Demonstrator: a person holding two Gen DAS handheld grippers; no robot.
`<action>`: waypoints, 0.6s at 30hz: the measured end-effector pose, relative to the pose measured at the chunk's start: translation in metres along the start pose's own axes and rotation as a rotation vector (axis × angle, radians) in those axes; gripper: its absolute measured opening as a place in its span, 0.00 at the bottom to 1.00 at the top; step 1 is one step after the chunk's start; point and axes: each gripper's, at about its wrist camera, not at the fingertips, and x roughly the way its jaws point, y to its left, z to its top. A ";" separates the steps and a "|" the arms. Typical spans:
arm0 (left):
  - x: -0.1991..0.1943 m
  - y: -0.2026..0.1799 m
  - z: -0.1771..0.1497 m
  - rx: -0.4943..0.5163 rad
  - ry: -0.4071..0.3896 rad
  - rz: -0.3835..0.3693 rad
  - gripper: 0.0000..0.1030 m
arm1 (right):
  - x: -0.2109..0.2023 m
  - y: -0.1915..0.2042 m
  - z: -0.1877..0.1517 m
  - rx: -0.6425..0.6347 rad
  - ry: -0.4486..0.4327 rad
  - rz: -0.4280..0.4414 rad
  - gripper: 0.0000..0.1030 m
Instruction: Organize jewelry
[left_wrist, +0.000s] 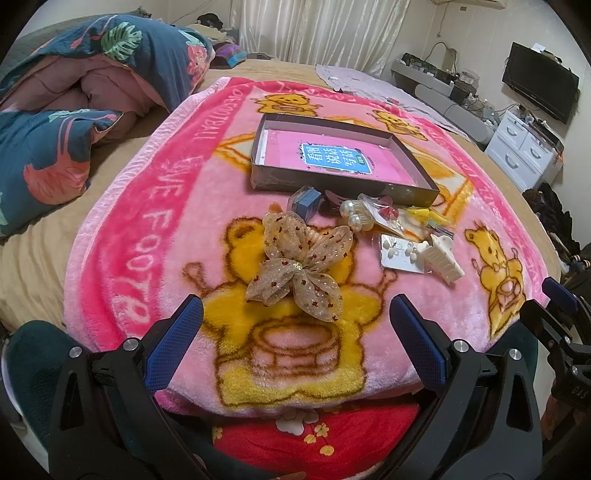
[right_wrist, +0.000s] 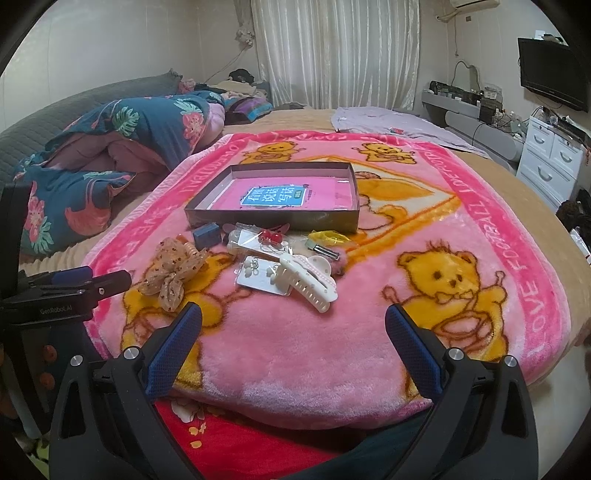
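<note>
A shallow dark box (left_wrist: 421, 192) (right_wrist: 273, 217) with a pink book in it lies on the pink bear blanket (left_wrist: 155, 236) (right_wrist: 480, 206). In front of it sits a pile of accessories: a beige spotted bow (left_wrist: 299, 266) (right_wrist: 173, 271), a white claw clip (left_wrist: 441, 260) (right_wrist: 308, 282), a card of white earrings (left_wrist: 397, 254) (right_wrist: 255, 275), a small blue box (left_wrist: 304, 201) (right_wrist: 207, 234), pearl pieces (left_wrist: 352, 214), red beads (right_wrist: 271, 236) and yellow clips (left_wrist: 424, 214) (right_wrist: 327, 236). My left gripper (left_wrist: 295, 328) is open just short of the bow. My right gripper (right_wrist: 293, 328) is open just short of the claw clip.
A folded blue floral quilt (left_wrist: 55, 110) (right_wrist: 103, 147) lies at the left. A lilac sheet (right_wrist: 399, 122) lies at the far right of the bed. White drawers (left_wrist: 524, 151) (right_wrist: 550, 158) and a wall TV (right_wrist: 550, 74) stand beyond the bed's right side.
</note>
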 end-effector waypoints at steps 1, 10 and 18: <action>0.000 0.000 0.000 0.000 0.000 0.000 0.92 | 0.000 0.000 0.000 0.000 -0.001 0.002 0.96; -0.002 -0.001 0.000 0.000 -0.002 -0.001 0.92 | -0.002 -0.001 0.000 0.002 -0.003 0.003 0.96; -0.004 -0.005 -0.001 0.002 0.001 -0.004 0.92 | -0.001 -0.001 -0.001 0.002 -0.003 0.002 0.96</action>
